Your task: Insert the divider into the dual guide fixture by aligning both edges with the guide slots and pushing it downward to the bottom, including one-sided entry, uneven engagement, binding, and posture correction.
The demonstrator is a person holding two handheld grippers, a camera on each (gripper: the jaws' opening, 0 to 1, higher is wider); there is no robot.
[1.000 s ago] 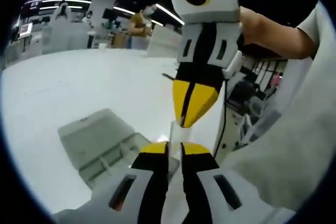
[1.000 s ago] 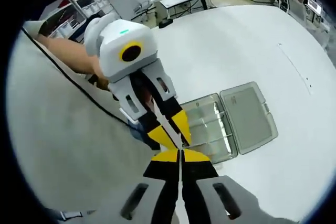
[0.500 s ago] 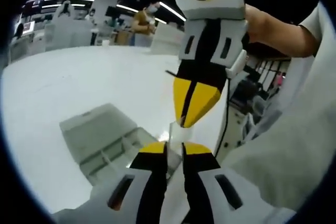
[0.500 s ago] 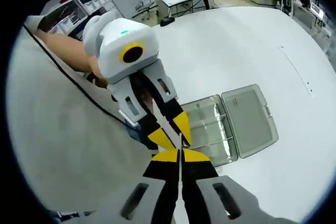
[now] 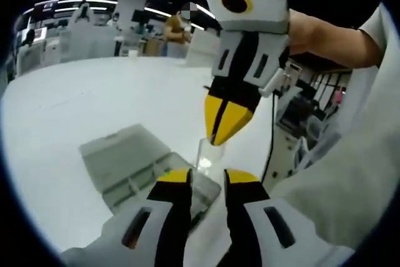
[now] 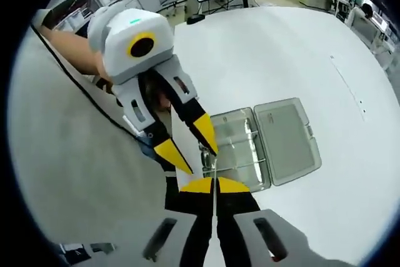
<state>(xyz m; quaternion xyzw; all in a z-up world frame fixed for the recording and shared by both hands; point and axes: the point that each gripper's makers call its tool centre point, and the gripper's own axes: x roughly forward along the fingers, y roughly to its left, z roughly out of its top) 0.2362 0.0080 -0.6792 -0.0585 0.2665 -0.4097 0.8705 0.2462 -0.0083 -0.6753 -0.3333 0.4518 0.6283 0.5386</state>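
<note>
Divider [image 5: 209,153] hovering above open fixture [image 6: 265,144], not yet slotted
Right gripper [image 6: 214,186] is pinching it; left gripper [image 5: 207,177] is standing spread apart

In the left gripper view the left gripper [image 5: 207,176] rises from 6 o'clock with its jaws parted, while the right gripper [image 5: 217,137] hangs tip-down from 12 o'clock, jaws pressed together, a bare forearm [image 5: 325,39] behind it toward 2 o'clock.
</note>
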